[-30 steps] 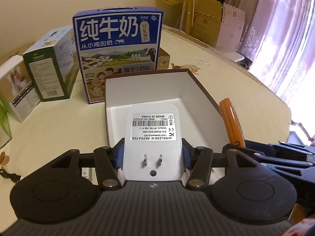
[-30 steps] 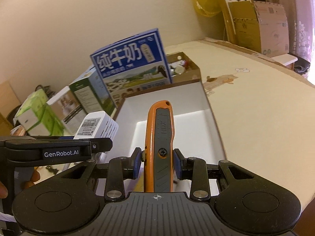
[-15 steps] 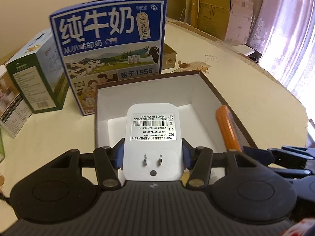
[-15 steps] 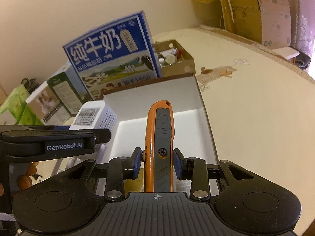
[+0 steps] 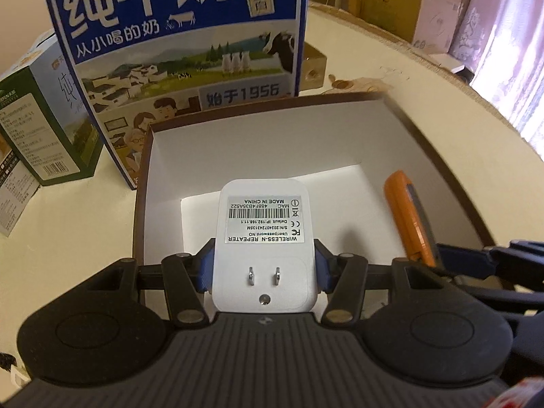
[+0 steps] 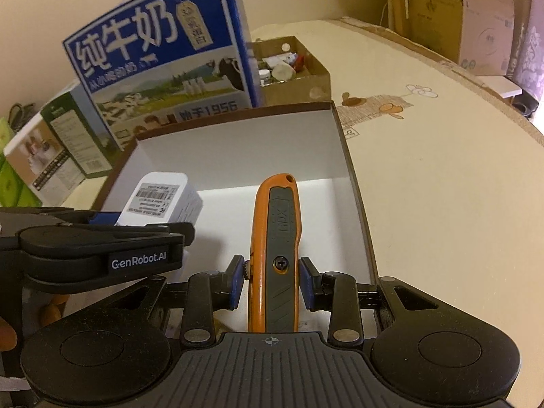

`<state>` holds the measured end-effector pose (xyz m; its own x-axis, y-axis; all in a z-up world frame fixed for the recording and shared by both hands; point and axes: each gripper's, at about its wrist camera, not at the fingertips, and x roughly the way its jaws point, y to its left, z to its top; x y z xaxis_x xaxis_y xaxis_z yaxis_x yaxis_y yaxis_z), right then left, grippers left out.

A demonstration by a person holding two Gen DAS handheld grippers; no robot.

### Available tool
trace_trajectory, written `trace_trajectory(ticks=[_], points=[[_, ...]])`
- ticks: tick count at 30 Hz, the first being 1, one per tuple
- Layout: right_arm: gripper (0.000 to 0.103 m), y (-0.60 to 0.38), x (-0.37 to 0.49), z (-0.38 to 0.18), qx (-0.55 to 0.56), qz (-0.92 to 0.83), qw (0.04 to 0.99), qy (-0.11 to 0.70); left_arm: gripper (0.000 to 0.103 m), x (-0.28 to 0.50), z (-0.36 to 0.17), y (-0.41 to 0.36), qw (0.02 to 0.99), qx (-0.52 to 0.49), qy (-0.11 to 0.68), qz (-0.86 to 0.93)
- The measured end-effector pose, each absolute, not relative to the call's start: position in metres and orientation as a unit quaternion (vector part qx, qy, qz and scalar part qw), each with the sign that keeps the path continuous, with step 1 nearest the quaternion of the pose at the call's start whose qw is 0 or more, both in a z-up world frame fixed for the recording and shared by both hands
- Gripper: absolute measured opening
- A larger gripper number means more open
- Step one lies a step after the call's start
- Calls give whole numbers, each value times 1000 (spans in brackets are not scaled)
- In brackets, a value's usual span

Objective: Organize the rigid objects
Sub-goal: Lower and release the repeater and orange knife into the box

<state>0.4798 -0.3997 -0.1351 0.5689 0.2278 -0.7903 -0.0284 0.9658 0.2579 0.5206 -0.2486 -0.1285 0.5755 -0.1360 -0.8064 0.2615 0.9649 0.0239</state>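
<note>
My left gripper point(image 5: 263, 267) is shut on a white wireless repeater plug point(image 5: 263, 238), holding it over the near left part of an open white box with a brown rim point(image 5: 272, 142). My right gripper point(image 6: 272, 280) is shut on an orange and grey utility knife point(image 6: 275, 238), holding it over the box's right half point(image 6: 306, 142). The knife also shows in the left wrist view point(image 5: 406, 217), and the repeater in the right wrist view point(image 6: 158, 200). The two grippers are side by side.
A blue milk carton box point(image 5: 176, 44) stands right behind the white box. Green and white cartons point(image 5: 40, 129) stand to its left. A small cardboard box with bits point(image 6: 292, 71) sits behind. Cardboard boxes point(image 6: 459, 23) stand beyond the table.
Both grippers moved forward and down over the white box, still holding the repeater and the knife. The milk carton box looms larger.
</note>
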Motion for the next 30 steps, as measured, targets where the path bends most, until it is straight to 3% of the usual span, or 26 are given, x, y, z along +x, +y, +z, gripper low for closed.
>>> trace_trajectory(ticks=[22, 24, 26, 30], points=[[32, -404, 486, -137, 106, 77, 894, 428, 54, 526, -133, -243, 882, 84, 446, -125], [39, -408, 482, -133, 119, 81, 894, 424, 54, 523, -131, -240, 882, 81, 446, -130], [57, -411, 476, -128, 125, 80, 897, 416, 55, 517, -127, -238, 883, 81, 443, -136], [64, -416, 457, -117, 136, 83, 903, 399, 59, 502, -117, -229, 887, 78, 432, -143]])
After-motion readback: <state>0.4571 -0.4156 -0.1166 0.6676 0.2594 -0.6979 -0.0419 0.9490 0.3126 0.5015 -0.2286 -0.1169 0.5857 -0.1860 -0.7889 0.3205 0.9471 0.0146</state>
